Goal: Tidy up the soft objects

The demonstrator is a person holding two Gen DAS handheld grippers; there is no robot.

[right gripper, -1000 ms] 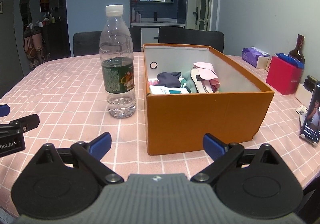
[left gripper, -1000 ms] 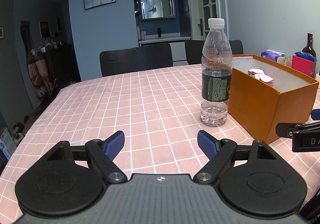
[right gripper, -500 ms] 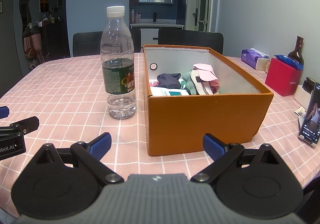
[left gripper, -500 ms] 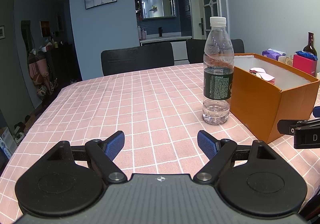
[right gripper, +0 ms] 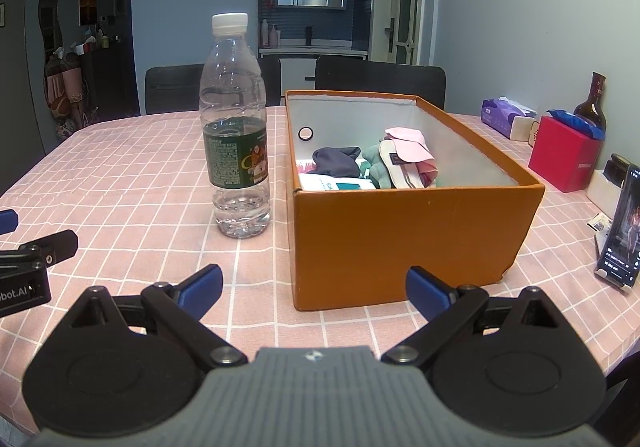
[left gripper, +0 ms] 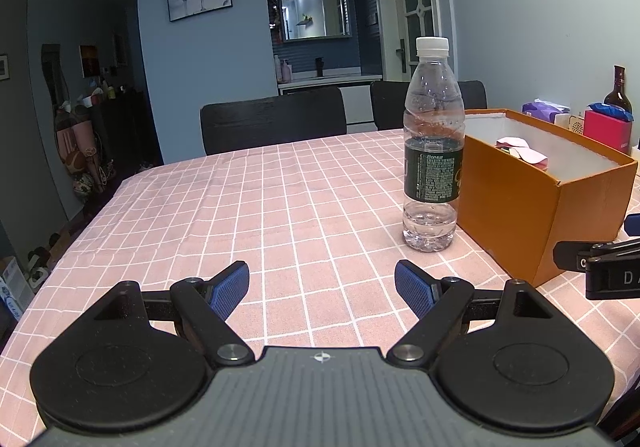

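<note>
Both grippers low over the table's near edge, nothing held. Left gripper jaws wide apart over bare pink checked cloth. Right gripper jaws apart too, facing the orange box. Soft stuff sits inside the box toward its left wall: dark cloth, pink piece. Water bottle upright just left of the box.

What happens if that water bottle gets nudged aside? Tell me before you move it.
The water bottle stands tall on a narrow base, so a push up high would probably tip it. It looks nearly empty, so likely light and easily shoved. Its thin clear plastic may dent under a claw squeeze.
</note>
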